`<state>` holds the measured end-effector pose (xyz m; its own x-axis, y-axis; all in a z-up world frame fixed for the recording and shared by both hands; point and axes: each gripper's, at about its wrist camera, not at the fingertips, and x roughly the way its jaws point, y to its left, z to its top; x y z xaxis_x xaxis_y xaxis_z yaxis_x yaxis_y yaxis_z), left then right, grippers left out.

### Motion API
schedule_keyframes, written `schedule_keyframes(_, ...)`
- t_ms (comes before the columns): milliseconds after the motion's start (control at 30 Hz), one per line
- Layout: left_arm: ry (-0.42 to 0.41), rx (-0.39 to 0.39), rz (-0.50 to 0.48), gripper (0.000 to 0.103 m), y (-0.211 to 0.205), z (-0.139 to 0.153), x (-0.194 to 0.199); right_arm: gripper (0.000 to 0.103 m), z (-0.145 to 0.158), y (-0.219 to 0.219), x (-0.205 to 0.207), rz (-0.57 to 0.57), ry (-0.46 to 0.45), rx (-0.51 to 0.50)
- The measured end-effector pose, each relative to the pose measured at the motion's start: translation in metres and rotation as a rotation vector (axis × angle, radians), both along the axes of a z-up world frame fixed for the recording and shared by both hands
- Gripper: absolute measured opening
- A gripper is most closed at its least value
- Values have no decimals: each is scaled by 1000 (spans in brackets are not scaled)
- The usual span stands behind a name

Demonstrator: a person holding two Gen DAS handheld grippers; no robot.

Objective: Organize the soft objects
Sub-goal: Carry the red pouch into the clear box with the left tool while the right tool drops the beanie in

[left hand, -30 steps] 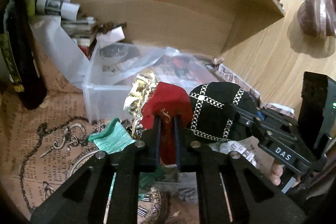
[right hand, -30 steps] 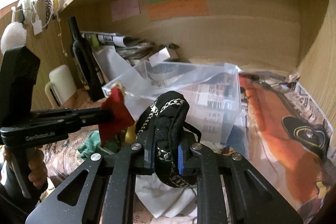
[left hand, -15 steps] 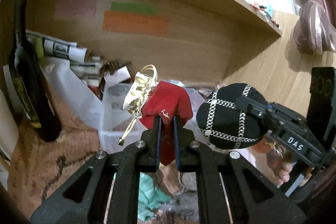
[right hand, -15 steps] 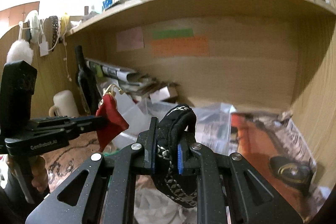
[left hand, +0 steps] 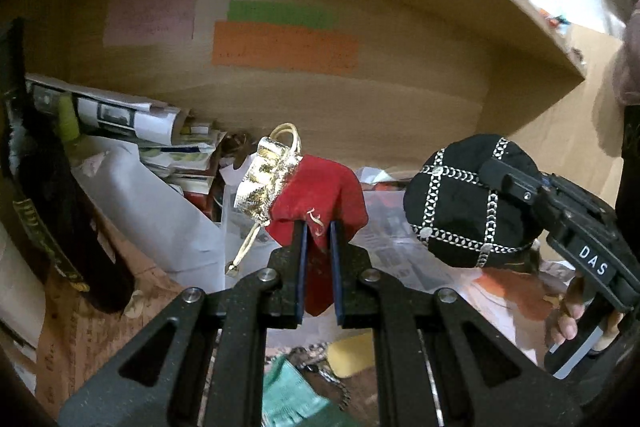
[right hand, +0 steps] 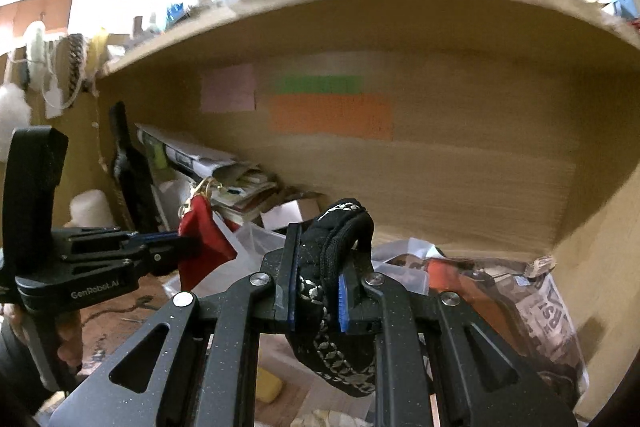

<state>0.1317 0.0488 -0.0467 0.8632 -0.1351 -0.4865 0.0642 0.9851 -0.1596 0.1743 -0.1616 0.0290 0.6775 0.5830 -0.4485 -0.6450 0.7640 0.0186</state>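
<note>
A red pouch (left hand: 320, 195) with a gold top is hanging in the air, pinched between the closed jaws of the left gripper (left hand: 318, 259). Just beside it, to its right, a black cap (left hand: 460, 203) with silver chain trim is being clamped by the right gripper (right hand: 316, 295). Both are hovering in front of a wooden shelf (left hand: 400, 99) bearing an orange note (left hand: 284, 47), above a clear plastic box (right hand: 256, 239) and cluttered newspaper (right hand: 548, 307).
</note>
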Motion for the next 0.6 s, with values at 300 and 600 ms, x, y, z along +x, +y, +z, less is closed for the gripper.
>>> schedule_keyframes(300, 149, 35, -19, 10, -1, -32, 54, 13, -39, 31, 32, 35, 114, -117)
schedule_keyframes(600, 232, 76, -41, 10, -12, -54, 81, 13, -68, 34, 52, 34, 247, -177)
